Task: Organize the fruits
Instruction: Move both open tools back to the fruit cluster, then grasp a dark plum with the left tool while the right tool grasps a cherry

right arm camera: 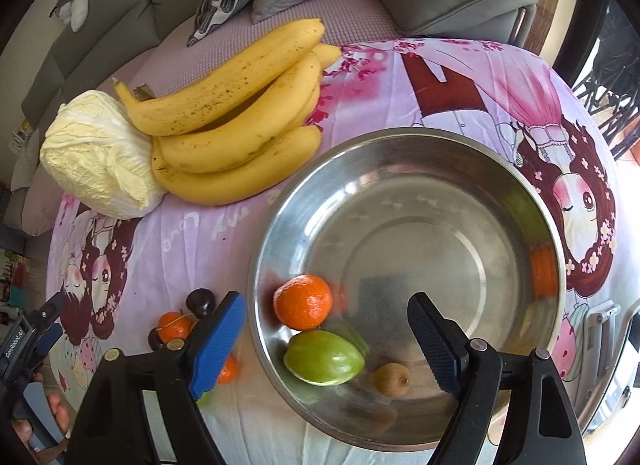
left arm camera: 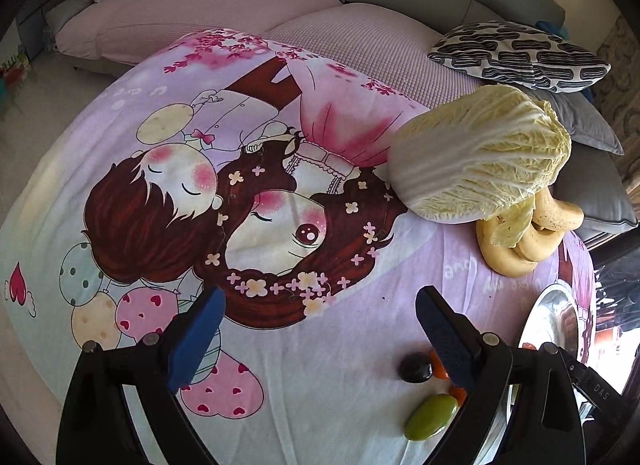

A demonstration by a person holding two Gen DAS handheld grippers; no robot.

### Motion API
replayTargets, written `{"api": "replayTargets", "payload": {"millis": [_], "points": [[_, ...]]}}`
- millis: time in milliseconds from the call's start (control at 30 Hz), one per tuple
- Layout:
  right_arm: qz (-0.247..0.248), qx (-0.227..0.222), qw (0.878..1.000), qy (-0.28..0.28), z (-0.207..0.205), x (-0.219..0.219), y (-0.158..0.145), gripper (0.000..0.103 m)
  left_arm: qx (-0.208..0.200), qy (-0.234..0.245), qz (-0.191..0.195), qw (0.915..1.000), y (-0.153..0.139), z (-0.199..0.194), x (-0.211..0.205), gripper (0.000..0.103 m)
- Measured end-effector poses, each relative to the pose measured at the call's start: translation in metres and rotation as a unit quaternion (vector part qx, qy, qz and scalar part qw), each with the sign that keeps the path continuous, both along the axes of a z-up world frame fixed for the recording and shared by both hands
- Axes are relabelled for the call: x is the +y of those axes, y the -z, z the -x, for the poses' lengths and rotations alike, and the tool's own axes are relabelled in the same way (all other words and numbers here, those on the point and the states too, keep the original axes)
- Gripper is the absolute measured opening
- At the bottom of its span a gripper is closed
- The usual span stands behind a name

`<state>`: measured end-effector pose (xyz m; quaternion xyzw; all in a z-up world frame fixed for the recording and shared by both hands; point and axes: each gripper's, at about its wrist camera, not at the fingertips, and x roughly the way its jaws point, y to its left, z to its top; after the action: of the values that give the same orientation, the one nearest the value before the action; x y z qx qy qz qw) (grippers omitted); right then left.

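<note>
A steel bowl (right arm camera: 400, 153) holds an orange (right arm camera: 303, 301), a green fruit (right arm camera: 323, 357) and a small brown kiwi (right arm camera: 392, 380). My right gripper (right arm camera: 326, 331) is open and empty, hovering over the bowl's near left rim. Left of the bowl lie a dark plum (right arm camera: 201, 302), small oranges (right arm camera: 175, 325) and another dark fruit (right arm camera: 155, 339). My left gripper (left arm camera: 320, 325) is open and empty above the cloth; a dark plum (left arm camera: 416, 367), a green fruit (left arm camera: 431, 417) and orange pieces (left arm camera: 438, 369) lie by its right finger. The bowl's rim (left arm camera: 538, 317) shows at right.
A bunch of bananas (right arm camera: 240, 113) and a napa cabbage (right arm camera: 96, 153) lie beyond the bowl; they also show in the left wrist view, cabbage (left arm camera: 480, 153) over bananas (left arm camera: 516, 249). A printed pink cloth (left arm camera: 280, 205) covers the round table. A sofa with cushions (left arm camera: 520, 53) stands behind.
</note>
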<state>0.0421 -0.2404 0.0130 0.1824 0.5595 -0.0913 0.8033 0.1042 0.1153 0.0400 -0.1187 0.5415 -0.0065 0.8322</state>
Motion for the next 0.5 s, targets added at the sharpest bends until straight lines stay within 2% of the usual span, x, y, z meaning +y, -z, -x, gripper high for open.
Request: {"api": "replayTargets", "payload": {"millis": [133,267,500], "points": [[-0.002,-0.001,0.999,-0.033,-0.017,0.027,-0.003,0.086,0.004,0.003,0.004,1.0000,0.002,0.001,0.003,0.096],[-0.009,0.002,0.998,-0.062,-0.034,0.053,-0.001,0.086,0.025,0.003,0.011,0.9996,0.009,0.000,0.003,0.096],[-0.023,-0.003,0.996,-0.087,-0.050,0.089,0.006,0.086,0.050,0.018,0.033,0.9981,0.018,0.001,-0.007,0.096]]}}
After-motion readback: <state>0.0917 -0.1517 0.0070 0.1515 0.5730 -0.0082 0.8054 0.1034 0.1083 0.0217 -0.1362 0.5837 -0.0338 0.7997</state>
